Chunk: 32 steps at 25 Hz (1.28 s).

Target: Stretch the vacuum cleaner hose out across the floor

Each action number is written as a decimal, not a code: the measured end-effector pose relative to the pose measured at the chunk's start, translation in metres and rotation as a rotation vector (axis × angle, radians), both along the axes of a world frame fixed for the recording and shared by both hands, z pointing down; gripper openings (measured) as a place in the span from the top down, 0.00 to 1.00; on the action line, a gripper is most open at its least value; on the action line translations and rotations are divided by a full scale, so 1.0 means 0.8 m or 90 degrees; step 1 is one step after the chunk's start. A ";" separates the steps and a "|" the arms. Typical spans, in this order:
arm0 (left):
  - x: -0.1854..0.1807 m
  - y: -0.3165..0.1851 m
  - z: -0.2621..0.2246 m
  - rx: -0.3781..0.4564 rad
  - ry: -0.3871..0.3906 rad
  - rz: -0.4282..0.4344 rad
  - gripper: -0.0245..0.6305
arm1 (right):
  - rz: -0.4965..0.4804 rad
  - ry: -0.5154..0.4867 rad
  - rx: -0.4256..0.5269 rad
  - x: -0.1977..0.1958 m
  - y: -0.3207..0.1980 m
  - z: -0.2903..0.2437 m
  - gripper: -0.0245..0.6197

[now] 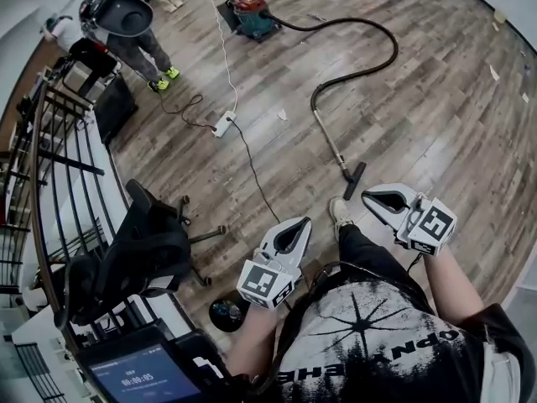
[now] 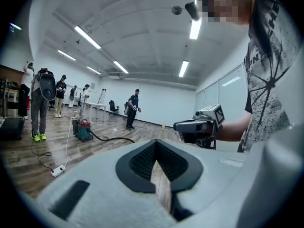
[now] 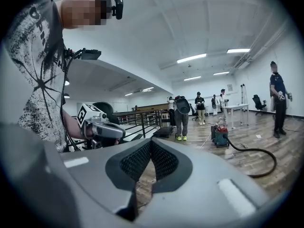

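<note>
The wood-plank floor (image 1: 436,116) fills most of the head view. A black metal railing (image 1: 59,158) runs down its left side. A black office chair (image 1: 147,250) stands just inside the railing, close to the left gripper. A bystander (image 1: 134,32) in bright shoes stands at the far left, bent over so that the upper body is hard to read. More people are cut off at the top edge.

The red-and-teal vacuum cleaner (image 1: 252,13) sits on the far floor. Its black hose (image 1: 382,36) leaves the canister, arcs to the right and curls back to the metal wand (image 1: 329,137). The floor nozzle (image 1: 354,180) rests on the planks just ahead of the wearer's shoe (image 1: 340,211). It lies between the two grippers and touches neither.

A white cable (image 1: 222,49) runs from beside the canister to a power strip (image 1: 224,124), left of the wand. A thin black cable (image 1: 252,170) trails on from the strip toward the wearer.

The left gripper (image 1: 295,229) and right gripper (image 1: 382,200) are held out in the air. Each has its jaws closed together with nothing between them.

A lit screen (image 1: 138,376) is partly cut off at the bottom left. A dark round object (image 1: 226,313) beside the left gripper cannot be made out.
</note>
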<state>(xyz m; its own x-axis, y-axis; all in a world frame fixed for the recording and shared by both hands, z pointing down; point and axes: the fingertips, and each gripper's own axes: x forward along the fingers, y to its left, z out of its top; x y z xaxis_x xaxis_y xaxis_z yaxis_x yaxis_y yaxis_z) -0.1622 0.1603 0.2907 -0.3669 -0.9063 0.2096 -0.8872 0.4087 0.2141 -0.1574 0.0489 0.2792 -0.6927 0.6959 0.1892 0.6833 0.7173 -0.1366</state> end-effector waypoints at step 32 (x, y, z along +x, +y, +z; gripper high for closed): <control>-0.420 -0.192 -0.020 -0.006 -0.015 -0.058 0.96 | -0.072 -0.006 -0.017 -0.412 -0.171 -0.001 0.95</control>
